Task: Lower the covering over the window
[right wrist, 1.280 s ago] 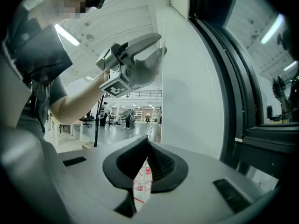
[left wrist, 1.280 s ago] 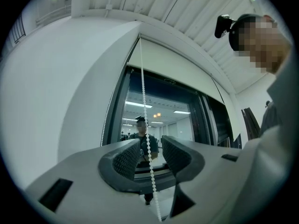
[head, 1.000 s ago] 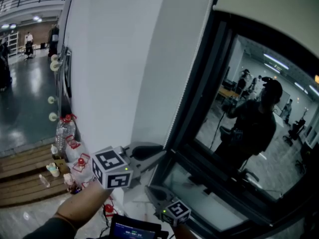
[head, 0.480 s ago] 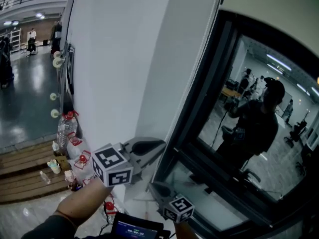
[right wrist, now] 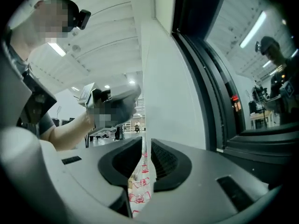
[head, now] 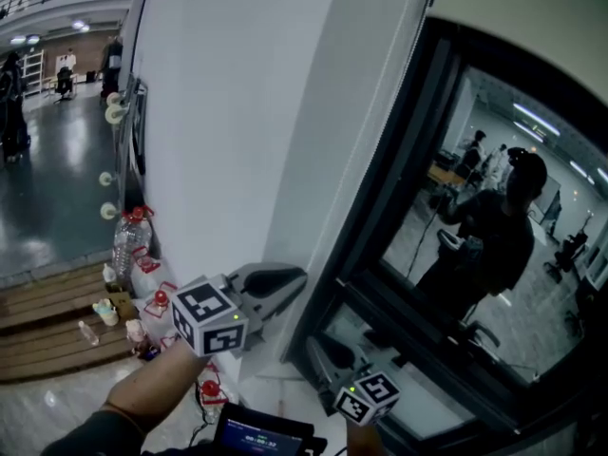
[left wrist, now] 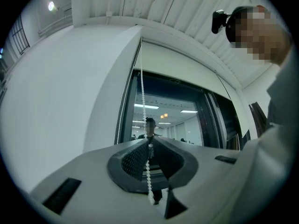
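While the left tool pinches the bead chain between its pad tips, the step in hand reads as a hand-over-hand pull on that chain. The covering sits far above both tools, across the top of the window, and most of the glass remains uncovered.

Left tool: the jaws have just been easing apart slightly, but the chain runs between them and the pads close on it.

Right tool: it is just below and beside the left tool, on the glass side. Its jaws have just been opening and stand a narrow slot apart. No chain can be made out in the slot.

Next move, as judged:
- Bring the right tool onto the held strand and close it fully.
- Draw downward before the left tool releases.
- Avoid the second strand, which hangs beyond the left tool's jaws, nearer the wall. Pulling it would probably raise the covering.

Materials:
- Chain: small round white beads on a thin cord, likely slippery.
- Pads: dark and ribbed, set in smooth grey moulded shells.
- Covering: a pale, flat, matt sheet.
- Glass: dark, glossy and reflective, in a black frame.
- Wall: matt white.
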A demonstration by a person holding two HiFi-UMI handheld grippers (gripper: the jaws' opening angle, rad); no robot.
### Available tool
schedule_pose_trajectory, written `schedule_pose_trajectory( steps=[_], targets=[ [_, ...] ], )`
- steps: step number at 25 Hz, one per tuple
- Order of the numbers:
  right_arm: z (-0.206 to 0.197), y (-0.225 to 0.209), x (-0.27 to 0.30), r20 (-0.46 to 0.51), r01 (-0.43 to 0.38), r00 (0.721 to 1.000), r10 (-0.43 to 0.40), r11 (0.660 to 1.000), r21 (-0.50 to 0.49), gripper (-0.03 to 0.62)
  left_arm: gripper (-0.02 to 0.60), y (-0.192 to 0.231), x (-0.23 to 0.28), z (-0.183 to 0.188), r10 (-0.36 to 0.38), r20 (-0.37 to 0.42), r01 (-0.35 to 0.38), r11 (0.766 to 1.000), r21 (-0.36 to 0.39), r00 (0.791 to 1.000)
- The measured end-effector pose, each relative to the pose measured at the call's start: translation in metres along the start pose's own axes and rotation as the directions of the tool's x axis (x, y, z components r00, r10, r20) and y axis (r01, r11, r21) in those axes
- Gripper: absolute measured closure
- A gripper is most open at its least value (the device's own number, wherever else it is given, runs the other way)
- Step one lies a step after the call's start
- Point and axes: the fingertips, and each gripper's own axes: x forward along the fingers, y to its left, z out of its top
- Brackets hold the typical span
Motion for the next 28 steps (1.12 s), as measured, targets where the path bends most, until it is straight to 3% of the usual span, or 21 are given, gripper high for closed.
schedule_pose_trajectory(
  steps=[4, 13, 18, 23, 28],
  targets=[
    [0.016, -0.002, -0.004, 0.03, 0.009, 0.999, -0.012, 0.996, 0.088, 0.53, 0.551, -0.002, -0.006, -0.005, 0.009, -0.017, -0.009, 1.0, 0.0, 1.0],
    [0.04, -0.002, -0.007, 0.046, 0.051, 0.998, -0.053, 0.998, 0.025, 0.534, 0.557, 0.016, -0.046, -0.015, 0.111, -0.057, -0.111, 0.994, 0.007, 0.992],
    [0.044, -0.009, -0.015, 0.06, 0.099, 0.993, -0.1, 0.995, 0.017, 0.582, 0.584, 0.018, -0.067, -0.036, 0.169, -0.091, -0.17, 0.986, 0.006, 0.981],
    [0.047, -0.014, -0.016, 0.05, 0.137, 0.989, -0.137, 0.991, -0.008, 0.583, 0.586, 0.028, -0.083, -0.061, 0.214, -0.132, -0.223, 0.973, -0.058, 0.968],
    [0.047, -0.015, -0.018, 0.054, 0.152, 0.987, -0.151, 0.988, -0.003, 0.584, 0.586, 0.03, -0.088, -0.071, 0.235, -0.137, -0.247, 0.966, -0.072, 0.962]
  ],
)
